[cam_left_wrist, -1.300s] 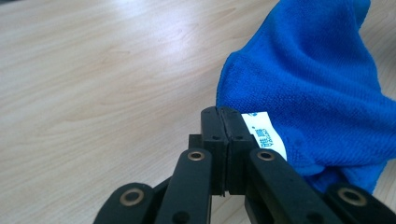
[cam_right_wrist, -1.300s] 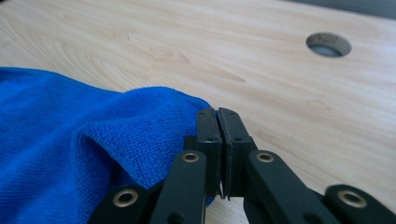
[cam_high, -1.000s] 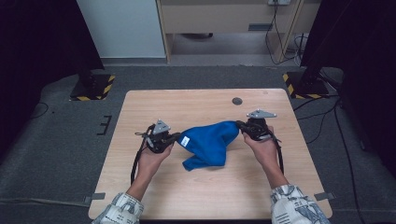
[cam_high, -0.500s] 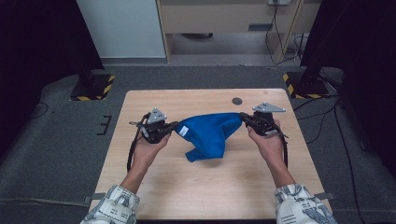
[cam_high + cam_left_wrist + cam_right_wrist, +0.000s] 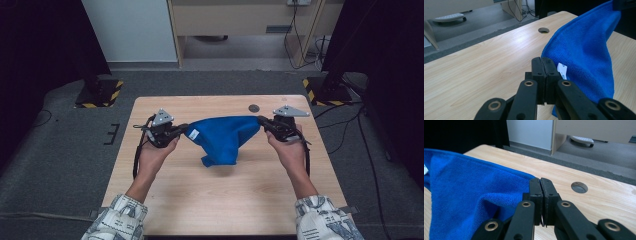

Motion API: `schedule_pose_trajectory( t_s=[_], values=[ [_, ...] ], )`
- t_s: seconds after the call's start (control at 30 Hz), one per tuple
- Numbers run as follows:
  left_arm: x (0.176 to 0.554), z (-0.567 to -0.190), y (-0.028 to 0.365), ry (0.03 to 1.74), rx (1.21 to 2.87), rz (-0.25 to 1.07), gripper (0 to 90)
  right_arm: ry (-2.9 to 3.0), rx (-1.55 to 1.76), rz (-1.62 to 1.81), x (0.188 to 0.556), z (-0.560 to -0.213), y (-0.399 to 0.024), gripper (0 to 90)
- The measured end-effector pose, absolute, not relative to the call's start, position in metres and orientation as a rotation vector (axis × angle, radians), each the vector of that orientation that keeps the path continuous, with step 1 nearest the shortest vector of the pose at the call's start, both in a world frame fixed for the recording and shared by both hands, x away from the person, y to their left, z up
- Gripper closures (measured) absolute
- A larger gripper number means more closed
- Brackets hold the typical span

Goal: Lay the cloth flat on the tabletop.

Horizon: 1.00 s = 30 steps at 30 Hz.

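High view: the left claw [image 5: 181, 131] and right claw [image 5: 263, 123] each pinch a corner of the blue cloth [image 5: 225, 140], which hangs between them above the tabletop [image 5: 225, 200].

Left gripper view: claw [image 5: 543, 65] pressed together on the cloth's [image 5: 584, 50] edge; a small white label [image 5: 562, 70] just beside it, its writing unreadable.

Right gripper view: claw [image 5: 540, 185] clamped on the cloth's [image 5: 469, 200] corner.

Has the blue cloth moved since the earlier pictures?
Yes. The blue cloth now hangs stretched between both grippers, its lower tip lifted off the table, its top edge nearer the table's round hole.
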<state>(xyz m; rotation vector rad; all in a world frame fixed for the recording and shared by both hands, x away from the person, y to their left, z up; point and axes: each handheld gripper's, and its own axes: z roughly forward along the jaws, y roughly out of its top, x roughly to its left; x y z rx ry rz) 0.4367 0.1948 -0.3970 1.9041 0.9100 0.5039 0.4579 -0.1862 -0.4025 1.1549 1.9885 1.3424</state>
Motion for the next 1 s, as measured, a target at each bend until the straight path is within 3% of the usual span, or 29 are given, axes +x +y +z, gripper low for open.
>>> schedule_pose_trajectory(
  t_s=[1.0],
  values=[
    [0.418,-0.359,0.200,0.858,1.843,0.534,89.3,1.941,1.081,1.407,0.439,-0.368,-0.187,88.4]
  ],
)
